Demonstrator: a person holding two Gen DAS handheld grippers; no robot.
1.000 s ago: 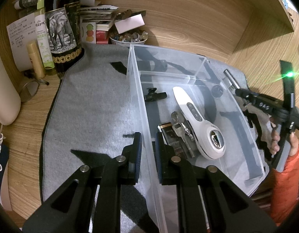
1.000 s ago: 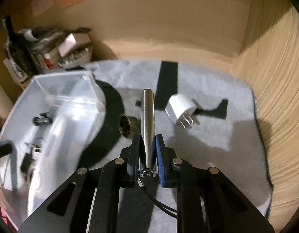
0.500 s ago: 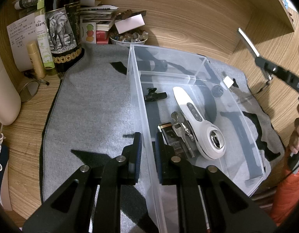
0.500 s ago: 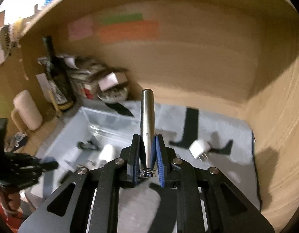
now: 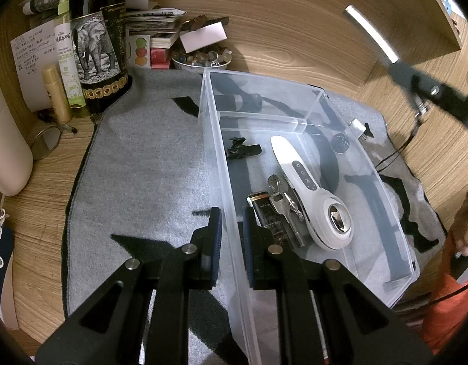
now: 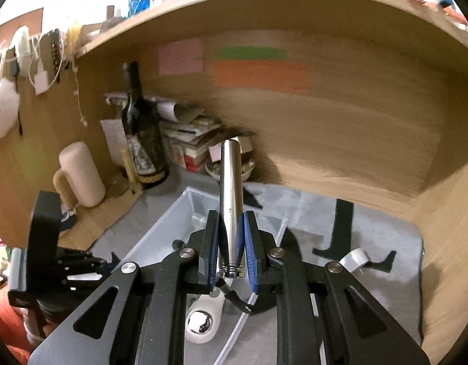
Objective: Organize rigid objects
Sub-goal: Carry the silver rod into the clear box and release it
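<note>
Far left on the wooden desk there's a wine bottle (image 5: 95, 39) with an elephant label, standing upright at the corner of the grey mat (image 5: 142, 167).

Next over, the left gripper (image 5: 231, 237) straddles the near-left wall of the clear bin (image 5: 386, 188), one blue pad (image 5: 216, 234) outside and the other inside. The pads look close on the wall, but I can't tell if they actually pinch it.

Inside the bin: a black clip (image 5: 243, 151), a battery (image 5: 269, 216), some keys (image 5: 282, 197) and a white handheld device (image 5: 313, 197), all lying flat.

Over on the right, the right gripper (image 6: 231, 240) is clamped on a silver metal cylinder (image 6: 231, 194), held up above the bin and pointing forward. A white plug adapter (image 6: 354, 258) lies on the mat, right of the bin.
</note>
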